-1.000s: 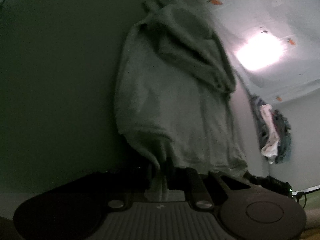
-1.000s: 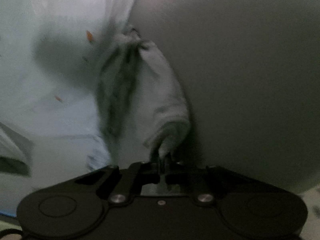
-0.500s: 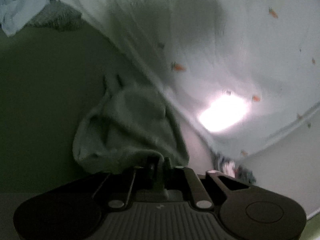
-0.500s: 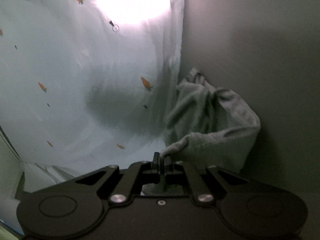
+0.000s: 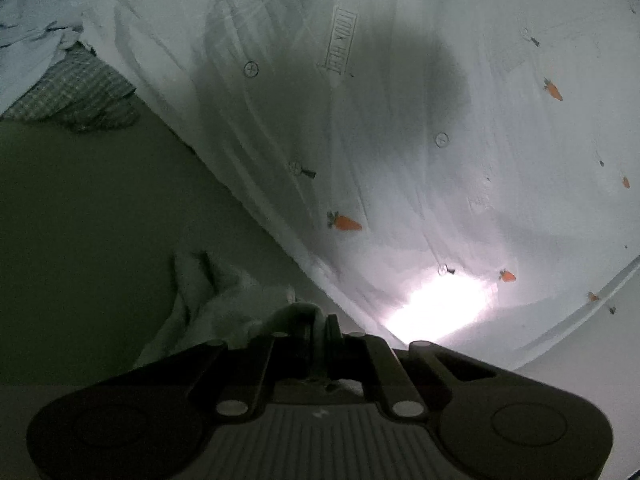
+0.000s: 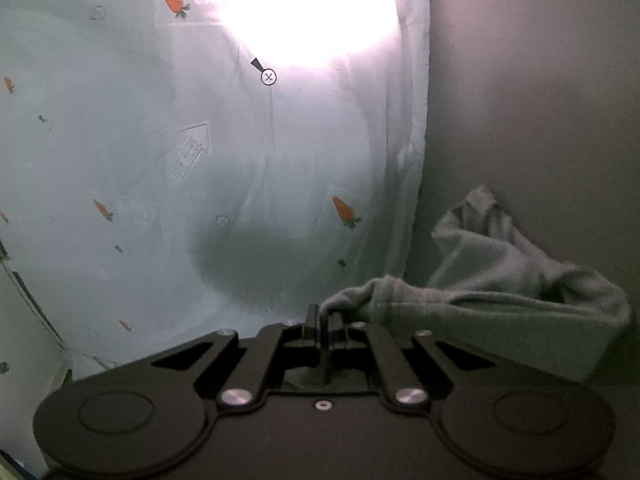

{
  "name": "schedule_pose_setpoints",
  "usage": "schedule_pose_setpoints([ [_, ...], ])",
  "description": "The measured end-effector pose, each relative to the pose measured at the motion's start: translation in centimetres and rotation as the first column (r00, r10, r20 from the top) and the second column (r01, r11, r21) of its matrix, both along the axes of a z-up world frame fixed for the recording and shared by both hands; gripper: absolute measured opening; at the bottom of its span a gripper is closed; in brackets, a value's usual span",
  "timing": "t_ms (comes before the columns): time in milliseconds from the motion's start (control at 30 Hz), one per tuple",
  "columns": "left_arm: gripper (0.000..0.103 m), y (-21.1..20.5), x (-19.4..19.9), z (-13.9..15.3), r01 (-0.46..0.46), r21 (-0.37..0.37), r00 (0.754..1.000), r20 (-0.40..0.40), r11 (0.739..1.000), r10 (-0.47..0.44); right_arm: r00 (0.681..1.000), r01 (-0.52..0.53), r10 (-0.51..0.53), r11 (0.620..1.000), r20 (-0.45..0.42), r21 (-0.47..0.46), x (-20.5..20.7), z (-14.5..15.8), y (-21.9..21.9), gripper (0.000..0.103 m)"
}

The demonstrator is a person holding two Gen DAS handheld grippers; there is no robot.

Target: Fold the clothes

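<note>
While carrot-print sheet [image 6: 120, 160] hangs behind, both tongs [image 5: 318, 322] [image 6: 322, 316] pinch the grey garment [image 6: 520, 300]

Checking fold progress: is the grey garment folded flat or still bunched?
Bunched. The grey garment hangs crumpled between the right gripper and left gripper, both with jaws pinching its edge.
</note>
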State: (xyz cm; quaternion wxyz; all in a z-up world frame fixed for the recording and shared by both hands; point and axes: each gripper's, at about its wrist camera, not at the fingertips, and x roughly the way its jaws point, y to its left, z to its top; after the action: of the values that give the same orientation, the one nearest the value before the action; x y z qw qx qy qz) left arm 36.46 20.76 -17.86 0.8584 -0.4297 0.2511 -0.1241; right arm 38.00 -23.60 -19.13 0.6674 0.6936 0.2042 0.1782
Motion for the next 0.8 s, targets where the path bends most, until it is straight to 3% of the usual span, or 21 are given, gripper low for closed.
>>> schedule_pose_setpoints([
  [133, 0.006, 0.6, 4.6, -1.2, -0.006, -0.010, 1.000, -0.030, 1.000, 0.006, 0.999, 0.015, -0.015, 1.000, -0.031, 0.017, 4.2, -1.2, 0.0, 0.004],
  [267, 0.006, 1.0, 9.9, -3.2, -0.018, -0.015, 0.992, -0.122, 1.000, 0.016, 0.992, 0.036, -0.037, 0.999, -0.122, -0.013, 8.2, -2.7, -0.2, 0.005],
  [400, 0.012, 1.1, 13.9, -4.9, -0.039, 0.046, 0.974, -0.219, 0.998, 0.048, 0.978, 0.090, -0.093, 0.996, -0.187, -0.027, 10.4, -3.9, -0.7, 0.017],
  [467, 0.020, 1.4, 14.2, -5.1, -0.082, 0.055, 0.974, -0.209, 0.995, 0.092, 0.974, 0.133, -0.134, 0.991, -0.181, -0.015, 10.6, -4.1, -1.2, 0.021],
  [500, 0.032, 1.6, 14.0, -5.0, -0.108, 0.062, 0.974, -0.194, 0.992, 0.119, 0.973, 0.148, -0.150, 0.989, -0.174, -0.024, 10.6, -4.0, -1.5, 0.027],
  [533, 0.045, 1.9, 13.7, -4.8, -0.134, 0.074, 0.973, -0.182, 0.988, 0.145, 0.973, 0.151, -0.157, 0.987, -0.167, -0.050, 10.5, -3.8, -1.7, 0.034],
  [667, 0.058, 2.9, 12.3, -3.8, -0.147, 0.165, 0.972, -0.158, 0.975, 0.174, 0.979, 0.066, -0.113, 0.963, -0.170, -0.260, 10.0, -2.1, -2.0, 0.037],
  [733, 0.061, 2.7, 11.8, -3.5, -0.110, 0.233, 0.976, -0.161, 0.966, 0.149, 0.980, -0.008, -0.068, 0.924, -0.185, -0.381, 9.9, -1.4, -1.3, 0.041],
  [800, 0.062, 1.6, 11.4, -3.5, -0.044, 0.319, 0.980, -0.170, 0.947, 0.103, 0.979, -0.087, -0.020, 0.859, -0.202, -0.504, 10.1, -0.7, -0.2, 0.045],
])
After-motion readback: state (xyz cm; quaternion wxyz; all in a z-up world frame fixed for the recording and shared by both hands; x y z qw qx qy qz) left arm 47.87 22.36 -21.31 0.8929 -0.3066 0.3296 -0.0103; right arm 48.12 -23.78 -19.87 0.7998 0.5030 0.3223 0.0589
